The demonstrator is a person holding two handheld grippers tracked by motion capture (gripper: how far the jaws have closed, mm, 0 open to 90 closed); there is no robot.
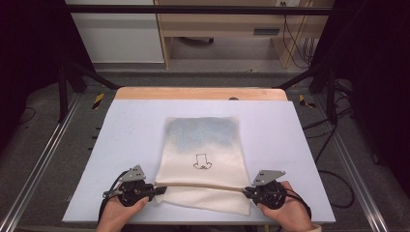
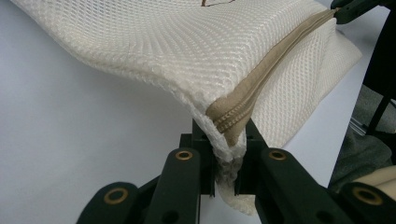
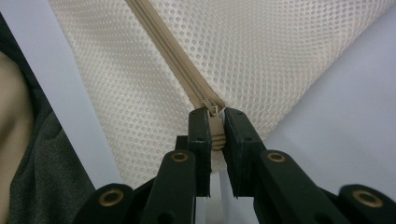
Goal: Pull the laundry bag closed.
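Hiding zip pull (image 3: 215, 132), bag (image 1: 203, 145) corner (image 2: 227, 161) btwn fingers

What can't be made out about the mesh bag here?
- High view: contents of the mesh bag show as a bluish blur through the cloth.
- Right gripper view: the zipper pull is mostly covered by the jaws.
- Left gripper view: the drawing is cut by the top edge.

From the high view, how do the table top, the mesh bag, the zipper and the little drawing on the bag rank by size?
1. Table top, largest.
2. Mesh bag.
3. Zipper, a thin strip across the bag.
4. Drawing, smallest.
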